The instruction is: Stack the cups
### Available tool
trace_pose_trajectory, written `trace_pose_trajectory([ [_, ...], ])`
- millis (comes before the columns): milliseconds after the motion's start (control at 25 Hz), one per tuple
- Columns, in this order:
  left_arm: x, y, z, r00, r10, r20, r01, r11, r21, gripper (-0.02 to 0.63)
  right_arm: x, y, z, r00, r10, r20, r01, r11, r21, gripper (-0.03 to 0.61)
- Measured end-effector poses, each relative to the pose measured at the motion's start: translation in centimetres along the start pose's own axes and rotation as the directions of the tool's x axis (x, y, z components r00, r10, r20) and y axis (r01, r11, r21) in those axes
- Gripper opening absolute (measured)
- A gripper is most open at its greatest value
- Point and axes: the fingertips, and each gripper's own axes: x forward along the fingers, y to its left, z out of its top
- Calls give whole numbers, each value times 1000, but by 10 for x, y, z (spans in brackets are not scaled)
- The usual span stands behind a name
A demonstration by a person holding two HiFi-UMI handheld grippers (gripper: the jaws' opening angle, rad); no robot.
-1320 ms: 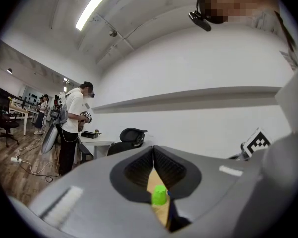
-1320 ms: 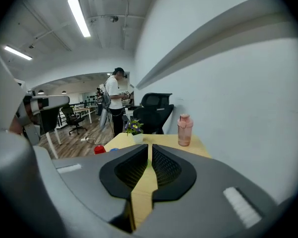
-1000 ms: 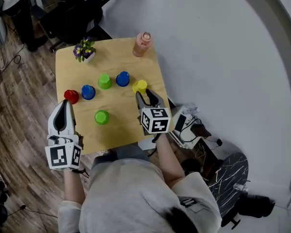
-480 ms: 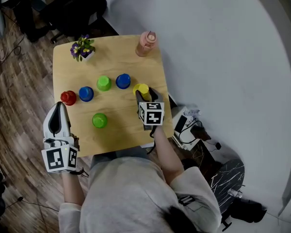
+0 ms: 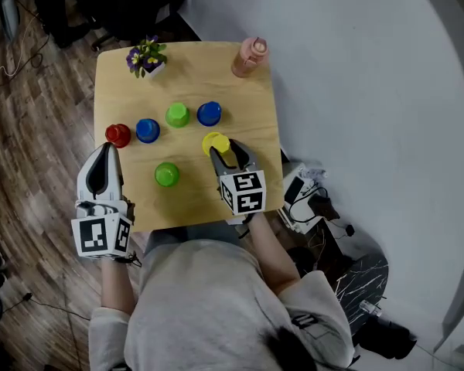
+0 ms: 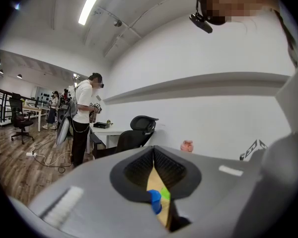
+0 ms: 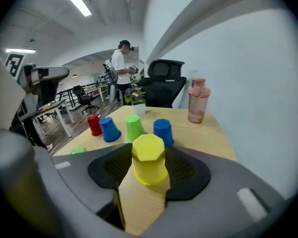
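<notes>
Yellow cup stood upside down between the jaws of the right gripper, right of the middle of the head view.

The right gripper reached up from the bottom of the frame and tipped down at the wooden table. Its jaws had just been closing, and the pads looked pressed on the two sides of the yellow cup, which sat on the table. The left gripper lay almost flat at the left edge of the table, pointing up the frame, jaws closed on nothing. Its tip was near the red cup but not touching it. Two blue cups and two green cups stood apart, each upside down.
</notes>
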Motion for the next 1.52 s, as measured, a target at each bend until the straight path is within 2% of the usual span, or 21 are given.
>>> trace_pose_trajectory([
  [200,-13,-2,-3,1000,-10,-4,10,1000,1,60,-9,53,-23,995,88,-41,-91,994,-62,209],
  [400,-29,6,-9,1000,0,-14,0,1000,2,60,-7,80,-46,989,115,-96,-125,987,-102,209],
  [880,-46,22,-25,999,15,-40,-15,1000,6,60,-1,101,-61,985,107,-138,-125,983,-136,212],
  [1040,-34,24,-43,996,-18,-86,20,1000,22,67,-8,99,-50,988,119,-96,-130,984,-118,213],
  [1120,-24,28,-58,992,-21,-122,26,999,38,106,-13,95,-40,991,116,-63,-122,987,-100,213],
  [1240,-7,34,-81,984,-17,-179,28,998,56,203,-23,87,-22,994,107,-8,-107,991,-82,213],
  [1520,29,56,-137,953,22,-303,-7,999,50,295,-39,72,6,994,82,66,-78,995,-57,212],
])
